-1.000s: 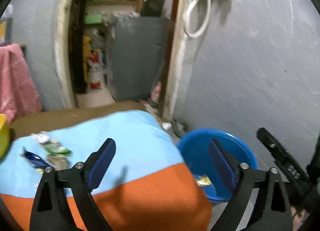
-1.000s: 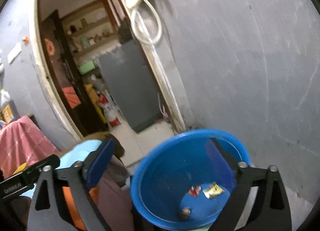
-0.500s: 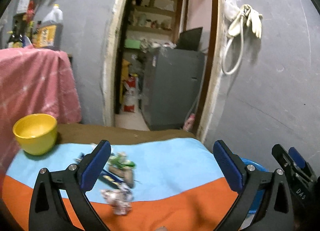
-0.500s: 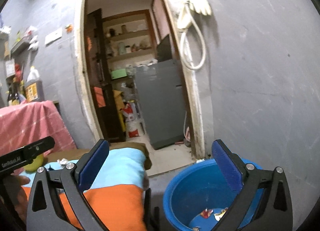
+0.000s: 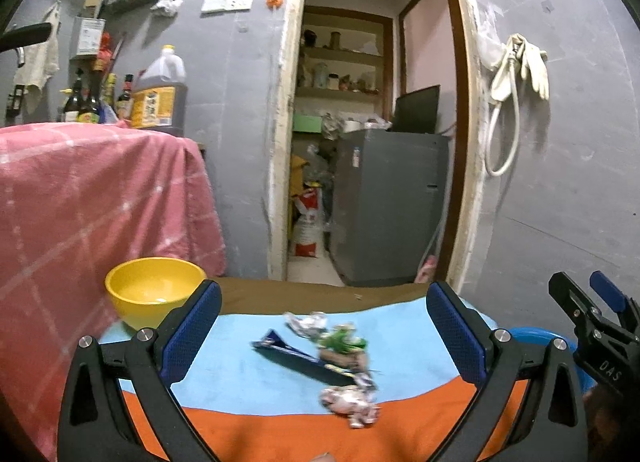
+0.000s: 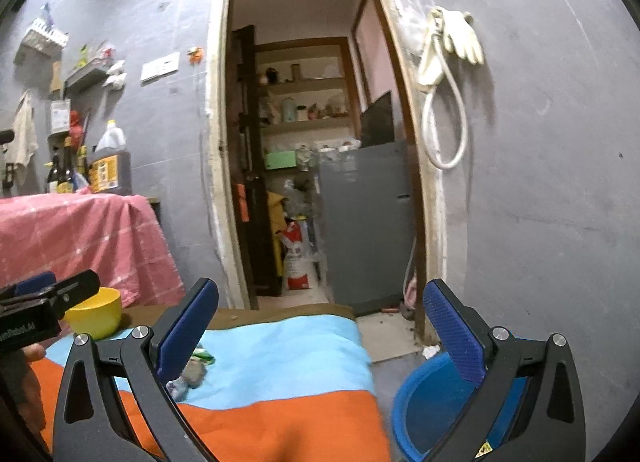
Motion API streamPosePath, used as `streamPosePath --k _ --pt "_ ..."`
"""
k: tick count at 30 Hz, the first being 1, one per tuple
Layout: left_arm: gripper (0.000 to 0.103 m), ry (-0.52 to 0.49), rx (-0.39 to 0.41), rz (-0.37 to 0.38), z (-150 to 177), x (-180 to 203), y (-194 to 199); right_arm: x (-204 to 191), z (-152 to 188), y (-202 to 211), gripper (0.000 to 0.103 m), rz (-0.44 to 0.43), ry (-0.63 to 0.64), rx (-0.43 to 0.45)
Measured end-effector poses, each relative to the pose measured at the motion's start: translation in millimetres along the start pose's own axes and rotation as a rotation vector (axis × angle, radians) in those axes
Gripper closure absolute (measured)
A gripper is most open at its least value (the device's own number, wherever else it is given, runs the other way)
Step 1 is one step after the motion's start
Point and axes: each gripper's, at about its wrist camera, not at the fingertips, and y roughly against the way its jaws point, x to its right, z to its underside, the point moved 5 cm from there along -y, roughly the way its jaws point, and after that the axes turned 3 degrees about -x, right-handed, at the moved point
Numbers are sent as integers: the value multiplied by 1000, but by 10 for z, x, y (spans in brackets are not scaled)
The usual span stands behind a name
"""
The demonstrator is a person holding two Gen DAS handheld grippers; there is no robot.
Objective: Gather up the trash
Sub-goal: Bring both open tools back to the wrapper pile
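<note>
Right now your left tongs (image 5: 320,336) hover wide open and empty above the wrappers (image 5: 334,358) scattered on the bench's blue-and-orange cloth (image 5: 240,374), near a yellow bowl (image 5: 154,294). Your right tongs (image 6: 320,336) are also spread apart, holding nothing, beside the blue basin (image 6: 428,402) on the floor.

Both wrist views toward doorway (image 5: 372,142)

The table (image 5: 248,378) wears a cloth in blue and orange. On it lie 4 wrappers close together: silver (image 5: 306,322), dark blue (image 5: 296,356), green (image 5: 340,340), pink-white (image 5: 352,406). A yellow bowl (image 5: 154,290) stands at its far left corner.
</note>
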Motion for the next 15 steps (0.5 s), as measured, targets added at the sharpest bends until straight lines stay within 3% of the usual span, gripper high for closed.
streamPosePath --k 7,15 --pt "2 -5 27 -45 56 -295 97 -326 1 -14 0 -36 64 34" --pt "2 8 -2 -91 183 -604 47 -565 87 -153 0 -72 101 -5"
